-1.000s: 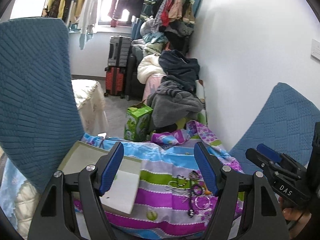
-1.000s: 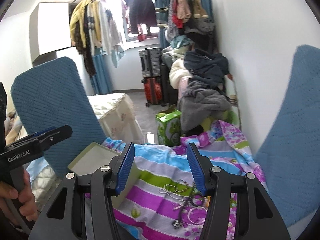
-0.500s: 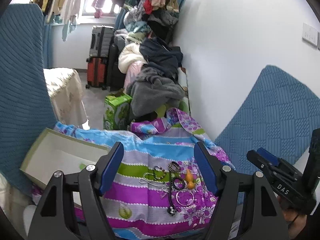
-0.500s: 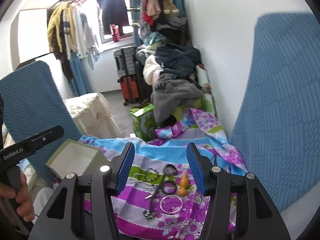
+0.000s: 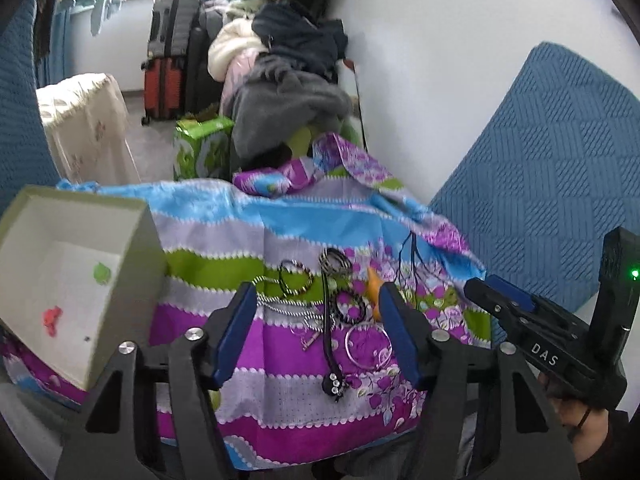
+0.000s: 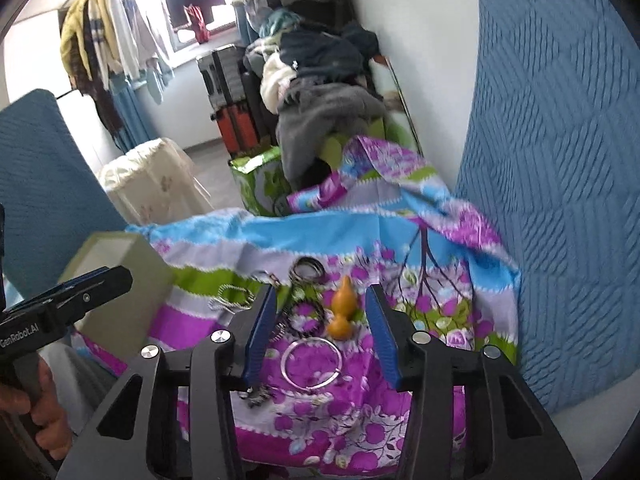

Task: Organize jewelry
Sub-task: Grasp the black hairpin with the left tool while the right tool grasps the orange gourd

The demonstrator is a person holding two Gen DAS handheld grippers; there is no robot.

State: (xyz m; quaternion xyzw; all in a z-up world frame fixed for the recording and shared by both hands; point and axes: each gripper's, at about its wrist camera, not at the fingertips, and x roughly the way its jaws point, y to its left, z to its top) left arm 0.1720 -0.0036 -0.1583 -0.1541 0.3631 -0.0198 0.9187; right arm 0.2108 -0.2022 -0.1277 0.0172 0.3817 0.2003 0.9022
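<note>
Several pieces of jewelry lie in a heap on a striped floral cloth (image 5: 280, 392): a silver ring bangle (image 5: 369, 347) (image 6: 312, 361), an orange gourd pendant (image 6: 342, 312) (image 5: 374, 286), dark beaded bracelets (image 5: 296, 278), a silver chain (image 5: 280, 306) and a black cord with a pendant (image 5: 334, 388). An open pale green box (image 5: 80, 264) (image 6: 120, 276) stands at the left. My left gripper (image 5: 316, 304) is open above the heap. My right gripper (image 6: 320, 304) is open, with the gourd and the bangle between its fingers' line of sight. Both are empty.
Blue quilted cushions stand at the right (image 5: 540, 180) (image 6: 560, 160) and at the left (image 6: 40, 168). Behind the cloth are a green carton (image 5: 202, 148), piled clothes (image 5: 288, 96), suitcases (image 5: 168, 68) and a white wall (image 5: 440, 40).
Both grippers have tilted down and come closer to the jewelry heap. The box and the heap now appear larger and lower in both views. Both stay open.
</note>
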